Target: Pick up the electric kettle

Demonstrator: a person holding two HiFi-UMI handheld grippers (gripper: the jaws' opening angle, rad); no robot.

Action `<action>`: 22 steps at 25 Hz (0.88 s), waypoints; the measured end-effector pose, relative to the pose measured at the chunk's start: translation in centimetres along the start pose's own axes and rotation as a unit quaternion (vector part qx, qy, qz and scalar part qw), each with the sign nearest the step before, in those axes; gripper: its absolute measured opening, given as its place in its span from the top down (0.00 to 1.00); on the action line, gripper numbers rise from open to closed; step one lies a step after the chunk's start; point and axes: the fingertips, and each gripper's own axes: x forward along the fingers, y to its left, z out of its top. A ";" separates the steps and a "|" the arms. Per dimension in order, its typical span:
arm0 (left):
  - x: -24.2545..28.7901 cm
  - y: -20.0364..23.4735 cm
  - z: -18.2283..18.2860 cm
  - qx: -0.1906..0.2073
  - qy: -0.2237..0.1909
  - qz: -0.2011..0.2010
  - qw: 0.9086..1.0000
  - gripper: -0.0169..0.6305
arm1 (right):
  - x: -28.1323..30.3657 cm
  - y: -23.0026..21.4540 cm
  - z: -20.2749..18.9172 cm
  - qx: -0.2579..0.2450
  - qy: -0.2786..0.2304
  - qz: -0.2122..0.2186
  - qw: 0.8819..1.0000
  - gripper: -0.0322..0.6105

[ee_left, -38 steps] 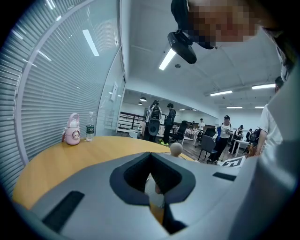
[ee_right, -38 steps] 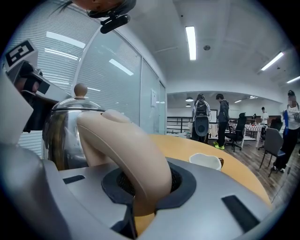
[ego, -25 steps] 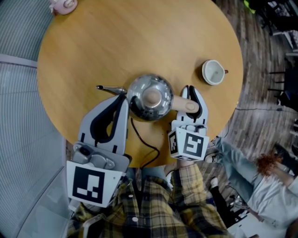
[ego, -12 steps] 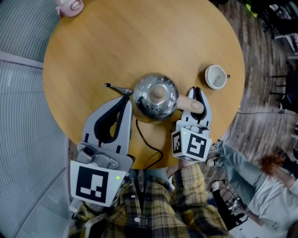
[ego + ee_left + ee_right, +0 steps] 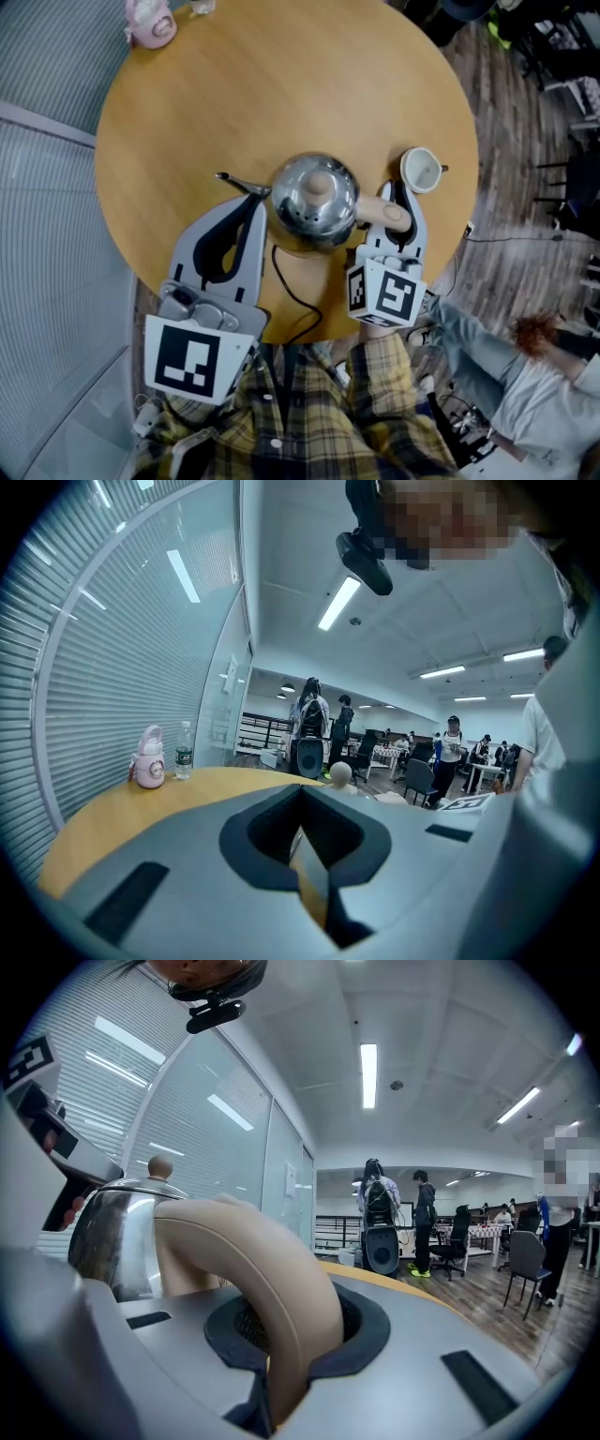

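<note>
Head view: the electric kettle [image 5: 314, 202], a polished steel goose-neck type, stands near the middle of the round wooden table [image 5: 234, 84]. Its thin spout [image 5: 234, 180] points to the picture's left and its tan handle [image 5: 384, 211] to the right.

Right gripper [image 5: 398, 195]: the jaws are closed nearly together on the handle. The right gripper view shows the handle's curved tan loop seated in the dark padded pocket between them, with the steel body and lid knob just beyond. The grip sits on the outer bend of the loop, well away from the metal. In my judgement this was chosen because the handle is the only part made to bear the load and to stay cool.

Left gripper [image 5: 248, 204]: the jaws are together and hold nothing. Its own view shows only a thin tan sliver in the slit between them. The tip lies just beside the kettle body under the spout root. Contact cannot be confirmed. The likely purpose is to steady the body against swinging, since a one-sided hold on the handle leaves the weight off-centre.

Power cord [image 5: 295, 291]: it runs from under the kettle toward the table's near edge. It suggests a base beneath, though none is plainly visible.

White cup [image 5: 422, 171]: it stands just beside the right gripper's tip and is a collision risk on any sideways move.

Pink flask [image 5: 150, 23]: it is at the far edge, well clear.

Whether the kettle has left its seat cannot be established from these views.
</note>
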 end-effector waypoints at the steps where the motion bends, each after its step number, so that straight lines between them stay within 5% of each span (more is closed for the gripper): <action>1: -0.2 0.1 0.5 0.000 -0.001 -0.001 1.000 0.97 | -0.1 0.1 0.6 0.000 -0.001 -0.001 1.000 0.85; 22: -4.5 -2.9 8.1 0.022 -0.044 -0.034 0.998 0.97 | -6.8 -4.4 13.1 -0.005 -0.022 -0.028 0.999 0.85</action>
